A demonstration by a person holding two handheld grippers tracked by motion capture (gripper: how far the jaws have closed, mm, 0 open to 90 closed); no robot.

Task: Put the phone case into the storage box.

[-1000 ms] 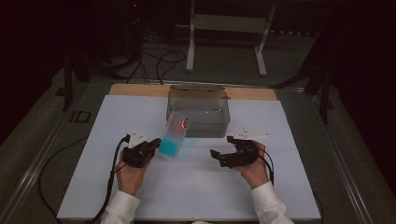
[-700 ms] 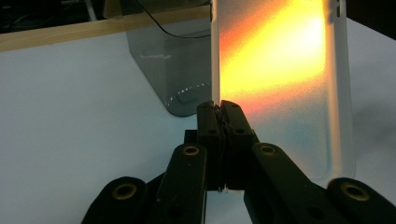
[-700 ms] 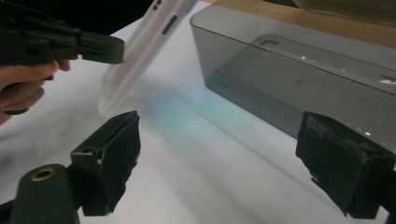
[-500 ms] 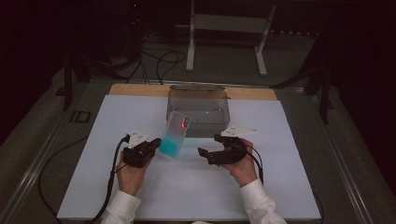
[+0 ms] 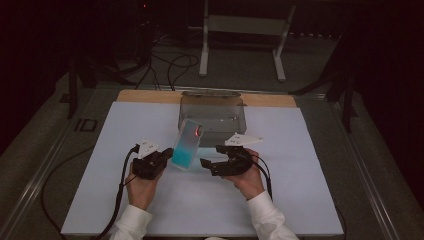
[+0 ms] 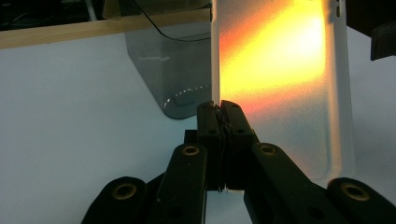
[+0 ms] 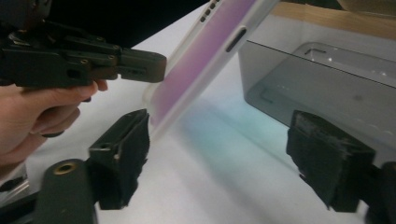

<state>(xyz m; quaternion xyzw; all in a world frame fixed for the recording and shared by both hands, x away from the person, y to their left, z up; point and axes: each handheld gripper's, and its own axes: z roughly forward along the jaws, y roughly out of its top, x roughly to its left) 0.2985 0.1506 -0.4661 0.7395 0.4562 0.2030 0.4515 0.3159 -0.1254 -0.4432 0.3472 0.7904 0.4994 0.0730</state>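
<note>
Between hand-held grippers: phone case (image 5: 187, 145) tilted; L hand-held gripper (image 5: 159, 159) clamps edge.

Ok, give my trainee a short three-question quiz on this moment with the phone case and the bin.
1. True or false: the left gripper is shut on an edge of the phone case.
2. What stands behind the phone case on the white mat? A) a clear grey bin B) a red bowl C) a stack of plates
3. Do the pads of the right gripper press on the phone case, or stand apart?

Key:
1. True; its jaws pinch the case's edge.
2. A, the clear grey bin.
3. They stand apart; the jaws have just been closing, with the case's lower corner beside one pad.
</note>
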